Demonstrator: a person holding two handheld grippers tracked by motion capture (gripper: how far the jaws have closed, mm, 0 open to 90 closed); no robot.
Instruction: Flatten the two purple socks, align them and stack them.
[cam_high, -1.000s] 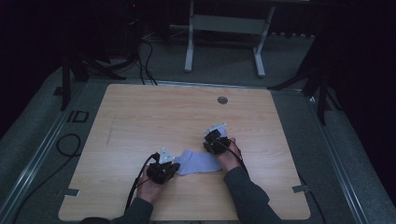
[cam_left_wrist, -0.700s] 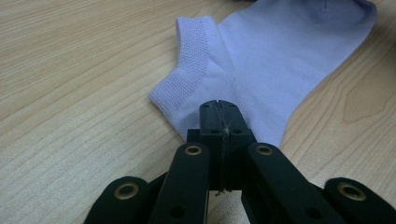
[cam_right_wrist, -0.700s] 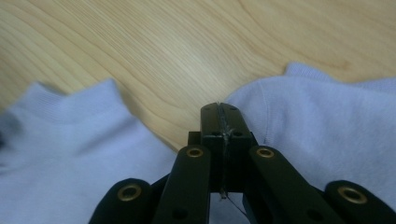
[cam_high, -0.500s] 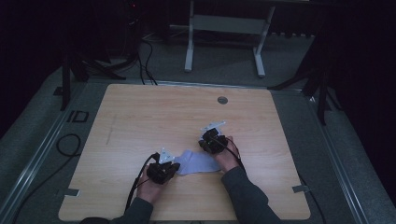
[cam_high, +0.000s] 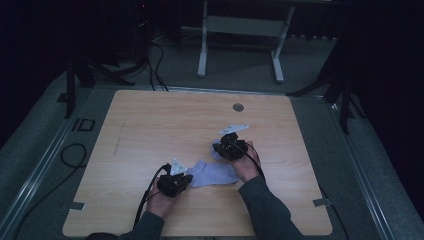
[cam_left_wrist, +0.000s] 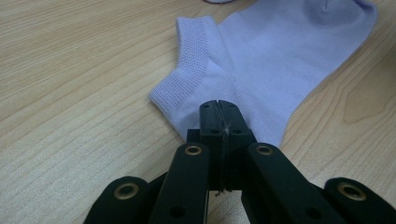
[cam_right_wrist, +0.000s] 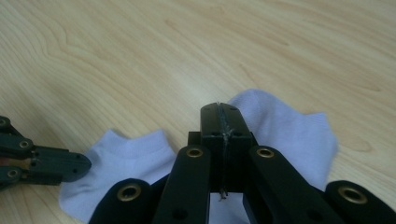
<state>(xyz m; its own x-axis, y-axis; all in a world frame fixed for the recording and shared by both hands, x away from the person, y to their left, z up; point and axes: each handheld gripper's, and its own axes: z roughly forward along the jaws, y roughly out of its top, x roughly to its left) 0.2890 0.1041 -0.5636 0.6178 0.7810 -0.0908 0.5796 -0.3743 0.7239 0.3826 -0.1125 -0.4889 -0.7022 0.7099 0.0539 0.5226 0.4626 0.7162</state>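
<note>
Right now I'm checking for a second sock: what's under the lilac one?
The sock lies flat on the bare wooden table. Both grippers cover its edges; nothing under it can be seen.

Bare table (cam_high: 165, 125) lies open around the sock (cam_high: 215, 173).

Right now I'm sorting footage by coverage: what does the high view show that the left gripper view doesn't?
High view alone: the whole light wooden table, both forearms, the right gripper, the floor and a grey metal stand behind.

Left gripper view alone: the pale lilac sock's ribbed cuff and stitching up close, with the left gripper's black jaws pressed together at the sock's edge.

Both: the pale lilac sock lying on wood, and the left gripper.
</note>
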